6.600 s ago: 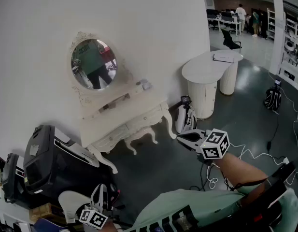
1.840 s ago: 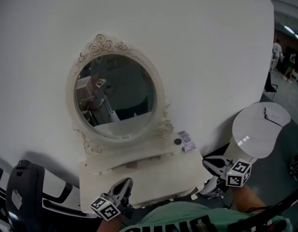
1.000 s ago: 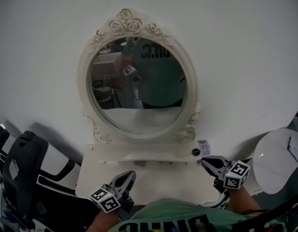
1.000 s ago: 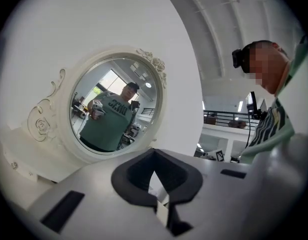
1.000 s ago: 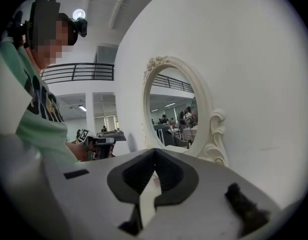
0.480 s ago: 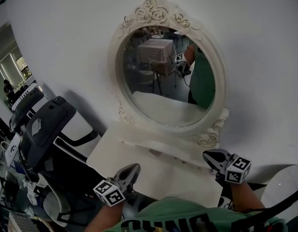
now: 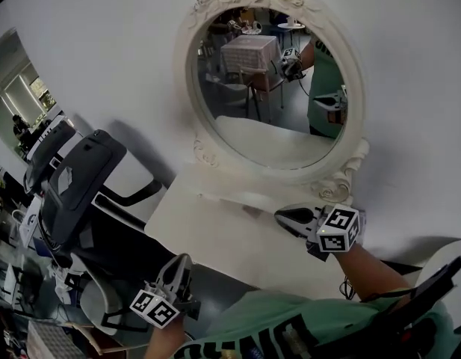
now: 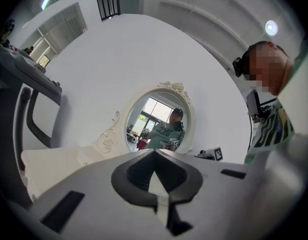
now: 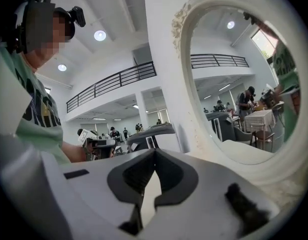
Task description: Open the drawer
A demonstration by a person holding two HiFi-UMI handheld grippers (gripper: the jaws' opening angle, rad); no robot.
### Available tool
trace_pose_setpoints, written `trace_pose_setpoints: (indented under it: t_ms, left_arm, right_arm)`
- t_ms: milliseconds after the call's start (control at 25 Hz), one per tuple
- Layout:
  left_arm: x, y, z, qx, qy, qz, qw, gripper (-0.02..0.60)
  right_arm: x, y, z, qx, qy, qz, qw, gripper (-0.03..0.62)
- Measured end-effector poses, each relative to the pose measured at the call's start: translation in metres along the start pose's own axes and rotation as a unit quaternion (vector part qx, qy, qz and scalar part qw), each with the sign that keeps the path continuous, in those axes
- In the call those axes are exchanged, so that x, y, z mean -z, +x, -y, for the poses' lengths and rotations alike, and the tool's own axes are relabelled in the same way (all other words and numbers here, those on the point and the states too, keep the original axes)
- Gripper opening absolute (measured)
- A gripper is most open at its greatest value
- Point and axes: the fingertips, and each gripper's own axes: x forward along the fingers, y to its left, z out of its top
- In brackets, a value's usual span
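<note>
Ok, status: left gripper (image 7: pixel 181 265) is closed, jaw tips meeting, nothing between them. It sits off the front-left edge of the dressing table (image 7: pixel 237 249), low and clear of the top. Same for right gripper (image 7: pixel 284 215): closed and empty, above the table's back-right part, just in front of the base of the oval mirror (image 7: pixel 267 88). Both point toward the table's mirror side. Can't make out the drawer in any view; the tabletop edge hides the table's front face from the head view. A black machine (image 7: pixel 81 193) stands just left of the table.
</note>
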Motion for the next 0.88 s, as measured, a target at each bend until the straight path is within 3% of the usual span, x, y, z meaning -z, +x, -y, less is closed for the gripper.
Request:
trace_pose_setpoints:
  t_ms: [160, 400, 640, 880]
  left_arm:
    - [-0.014, -0.062, -0.023, -0.032, 0.001, 0.029, 0.9991, 0.000]
    - [-0.038, -0.199, -0.067, -0.096, 0.015, 0.062, 0.9934, 0.000]
    - [-0.054, -0.326, -0.105, -0.146, 0.046, 0.065, 0.9860, 0.000]
    - [-0.044, -0.379, -0.123, -0.183, 0.030, 0.083, 0.9791, 0.000]
  right_arm:
    - [0.000, 0.058, -0.037, -0.038, -0.003, -0.011, 0.999, 0.011]
    - [-0.001, 0.157, -0.128, -0.086, -0.016, -0.025, 0.996, 0.011]
    - [0.001, 0.236, -0.216, -0.119, -0.030, -0.039, 0.992, 0.011]
    - [0.003, 0.287, -0.264, -0.166, -0.041, -0.057, 0.984, 0.011]
